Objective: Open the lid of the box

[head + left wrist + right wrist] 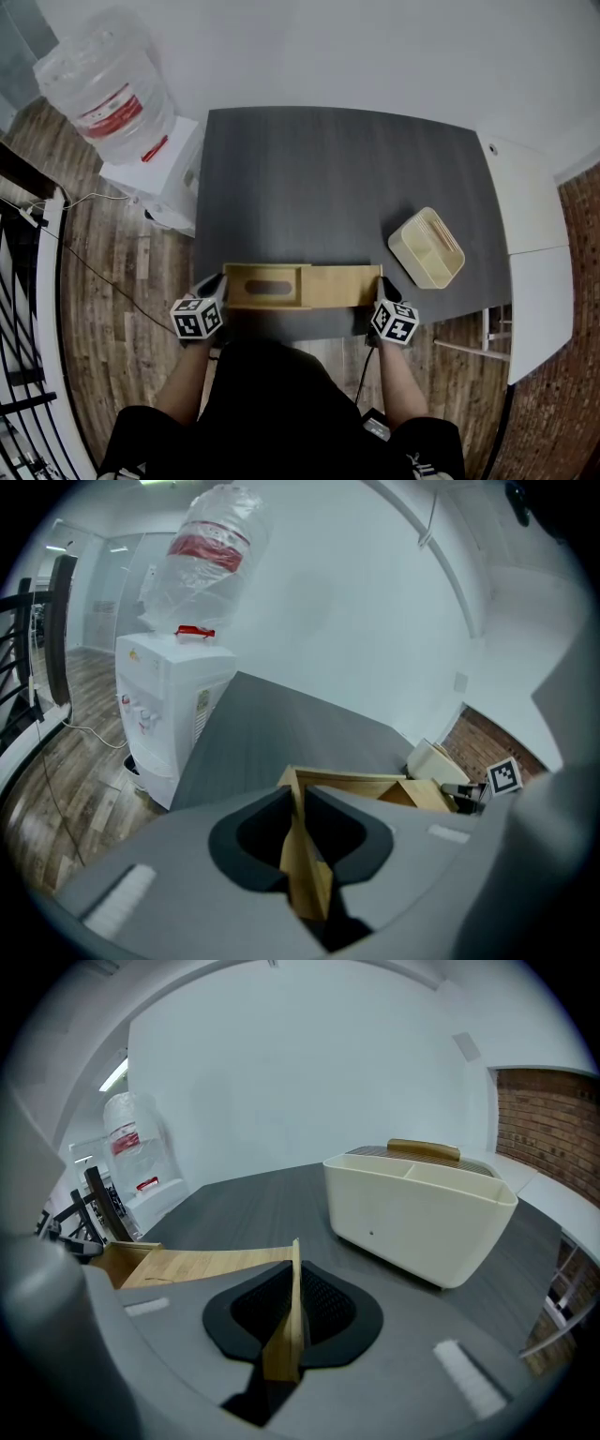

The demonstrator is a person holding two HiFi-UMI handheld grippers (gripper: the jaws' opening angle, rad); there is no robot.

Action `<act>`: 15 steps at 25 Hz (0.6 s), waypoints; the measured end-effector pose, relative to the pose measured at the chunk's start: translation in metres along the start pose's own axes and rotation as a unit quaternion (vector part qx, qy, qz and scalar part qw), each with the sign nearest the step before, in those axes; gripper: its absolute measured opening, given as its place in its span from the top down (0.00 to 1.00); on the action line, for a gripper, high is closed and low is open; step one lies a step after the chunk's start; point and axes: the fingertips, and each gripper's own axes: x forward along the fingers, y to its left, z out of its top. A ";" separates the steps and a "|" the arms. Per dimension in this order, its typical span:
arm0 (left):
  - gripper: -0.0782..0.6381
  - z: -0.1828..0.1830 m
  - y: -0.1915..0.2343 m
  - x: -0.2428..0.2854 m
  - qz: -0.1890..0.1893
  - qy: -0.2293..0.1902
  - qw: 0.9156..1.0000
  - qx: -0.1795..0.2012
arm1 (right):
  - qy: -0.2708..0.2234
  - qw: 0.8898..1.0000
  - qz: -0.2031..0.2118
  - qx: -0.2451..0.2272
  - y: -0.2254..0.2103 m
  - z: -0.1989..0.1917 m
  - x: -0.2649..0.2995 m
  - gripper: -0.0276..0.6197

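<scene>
A long wooden box (pixel 267 286) with a dark oval slot in its top lies along the front edge of the dark table (pixel 328 178). A flat wooden lid panel (pixel 345 286) sticks out of it to the right. My left gripper (pixel 217 286) is shut on the box's left end wall (pixel 305 874). My right gripper (pixel 384 291) is shut on the outer edge of the lid panel (pixel 286 1335), which shows as a thin board between the pads. In the right gripper view the panel (pixel 206 1265) runs away from the jaws towards the box.
A cream plastic caddy (pixel 427 248) with a wooden handle (pixel 424 1150) stands on the table just beyond my right gripper. A white water dispenser (pixel 141 141) with a bottle (pixel 202 560) stands off the table's left side. A black railing (pixel 28 309) runs at far left.
</scene>
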 end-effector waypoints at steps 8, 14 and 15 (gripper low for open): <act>0.83 0.001 0.002 0.002 0.009 -0.007 1.000 0.001 | -0.014 1.000 0.013 0.004 -0.003 0.003 0.000 0.82; 0.83 0.007 0.003 0.005 0.016 -0.030 0.999 0.017 | -0.055 0.998 0.015 -0.022 0.003 0.019 -0.010 0.76; 0.82 0.009 0.003 0.005 0.016 -0.041 0.999 0.018 | -0.065 0.997 0.015 -0.032 0.005 0.022 -0.015 0.76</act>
